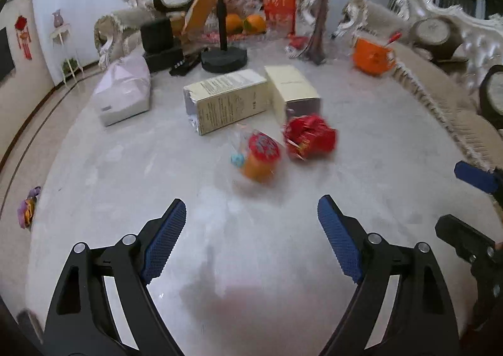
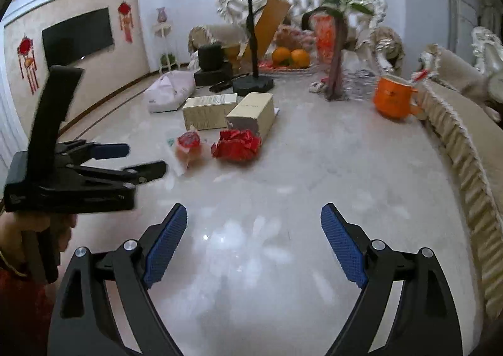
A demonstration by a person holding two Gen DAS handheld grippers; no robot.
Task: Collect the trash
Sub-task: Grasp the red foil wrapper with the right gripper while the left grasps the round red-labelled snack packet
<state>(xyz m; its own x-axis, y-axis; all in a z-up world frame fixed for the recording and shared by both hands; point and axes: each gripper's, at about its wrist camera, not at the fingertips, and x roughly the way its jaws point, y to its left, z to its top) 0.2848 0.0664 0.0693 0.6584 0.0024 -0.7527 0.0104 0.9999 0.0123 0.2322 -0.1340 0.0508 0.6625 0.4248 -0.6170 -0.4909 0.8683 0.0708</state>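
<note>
On the pale marble table [image 1: 132,173] lie a crumpled red wrapper [image 1: 309,136], an orange cup with a red lid in clear plastic [image 1: 260,155], and two cream cartons [image 1: 228,101] [image 1: 294,90]. My left gripper [image 1: 251,208] is open and empty, short of the cup. In the right wrist view the wrapper [image 2: 237,145], cup [image 2: 188,147] and cartons [image 2: 210,111] [image 2: 251,115] lie ahead to the left. My right gripper [image 2: 254,213] is open and empty. The left gripper [image 2: 138,158] shows at the left there; the right gripper's fingers [image 1: 474,177] show at the left wrist view's right edge.
A white bag [image 1: 124,95], a black stand base [image 1: 223,59], a flower vase [image 1: 317,38], an orange mug [image 1: 372,56] and a fruit tray with oranges [image 1: 245,24] stand at the table's far side. A fringed sofa edge [image 2: 465,148] runs along the right. A small purple wrapper [image 1: 28,206] lies far left.
</note>
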